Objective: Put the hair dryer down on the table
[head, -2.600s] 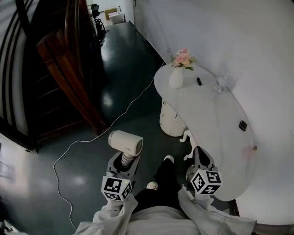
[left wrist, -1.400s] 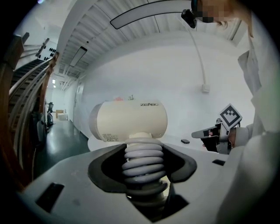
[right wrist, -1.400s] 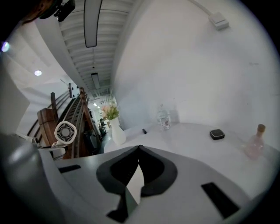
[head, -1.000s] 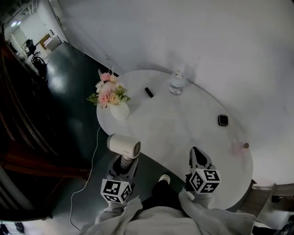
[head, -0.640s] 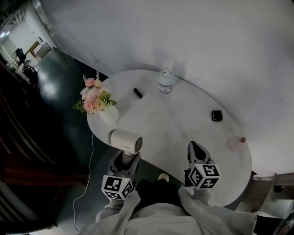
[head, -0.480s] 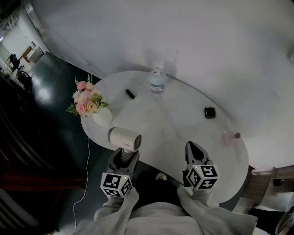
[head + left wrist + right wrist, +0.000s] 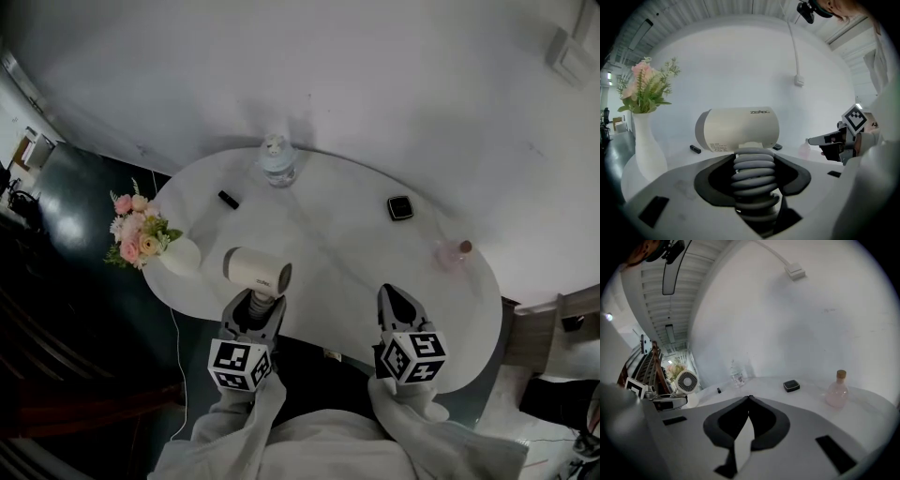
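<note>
left gripper (image 7: pixel 253 317) clamps hair dryer (image 7: pixel 256 270) by its handle above near edge of table (image 7: pixel 347 253), poised for set-down; right gripper (image 7: pixel 391 302) closed, empty.

Head view steeply down over table (image 7: pixel 328 244), both gripper views low, close, level, sharing that table.

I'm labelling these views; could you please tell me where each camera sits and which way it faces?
Head view: on the person's head, facing steeply down at the table; sleeves, left gripper, right gripper show.
Left gripper view: on that gripper, facing the wall; its jaws clamp the hair dryer.
Right gripper view: on that gripper, facing the pink bottle; its jaws are shut, empty.
Shared: all show the hair dryer.
</note>
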Demonstrator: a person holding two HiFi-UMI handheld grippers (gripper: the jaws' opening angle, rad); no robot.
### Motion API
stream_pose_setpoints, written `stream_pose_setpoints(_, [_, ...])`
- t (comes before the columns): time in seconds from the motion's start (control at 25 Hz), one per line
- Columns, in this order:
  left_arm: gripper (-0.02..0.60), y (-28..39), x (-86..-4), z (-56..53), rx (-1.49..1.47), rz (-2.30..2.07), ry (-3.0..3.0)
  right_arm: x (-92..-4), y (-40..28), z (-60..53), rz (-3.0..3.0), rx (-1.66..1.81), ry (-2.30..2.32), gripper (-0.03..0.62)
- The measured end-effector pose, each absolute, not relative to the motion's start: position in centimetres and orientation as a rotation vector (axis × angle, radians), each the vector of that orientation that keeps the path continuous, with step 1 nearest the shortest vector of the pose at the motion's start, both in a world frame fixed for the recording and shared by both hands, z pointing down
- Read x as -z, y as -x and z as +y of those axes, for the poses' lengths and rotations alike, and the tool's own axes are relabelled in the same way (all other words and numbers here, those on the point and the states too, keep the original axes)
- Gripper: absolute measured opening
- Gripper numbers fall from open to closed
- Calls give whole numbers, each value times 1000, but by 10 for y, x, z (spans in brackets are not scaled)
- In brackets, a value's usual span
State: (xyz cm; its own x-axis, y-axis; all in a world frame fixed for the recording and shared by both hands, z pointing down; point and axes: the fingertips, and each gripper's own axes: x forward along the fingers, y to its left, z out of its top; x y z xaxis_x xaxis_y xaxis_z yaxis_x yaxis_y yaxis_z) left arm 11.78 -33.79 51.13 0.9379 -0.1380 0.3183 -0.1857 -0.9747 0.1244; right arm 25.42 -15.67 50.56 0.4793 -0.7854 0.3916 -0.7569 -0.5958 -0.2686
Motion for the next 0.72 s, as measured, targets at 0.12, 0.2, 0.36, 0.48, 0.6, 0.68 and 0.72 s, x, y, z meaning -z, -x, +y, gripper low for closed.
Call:
stream_pose_setpoints(0.12, [230, -133, -516, -341, -495, -191, -2941, -508, -261, -154, 1328, 768, 2664, 49])
stream_pose_setpoints(0.2, [230, -143, -519, -343, -520, -146, -2941, -510, -265, -154, 1288, 781, 2671, 49])
stream_pose_setpoints(0.36, [230, -166, -523, -352, -571, -56, -2951, -512, -274, -156, 1213, 803, 2696, 49])
stream_pose_setpoints(0.48, [230, -183, -529, -358, -621, 17, -2945, -512, -282, -157, 1136, 822, 2711, 49])
stream_pose_setpoints(0.6, [230, -198, -538, -364, -688, 78, -2935, -509, -287, -162, 1078, 826, 2728, 49])
stream_pose_setpoints(0.68, [230, -208, -548, -370, -741, 109, -2922, -506, -291, -166, 1054, 821, 2737, 49])
stream_pose_setpoints(0.72, [230, -212, -554, -372, -771, 120, -2915, -505, -291, -168, 1045, 821, 2740, 50])
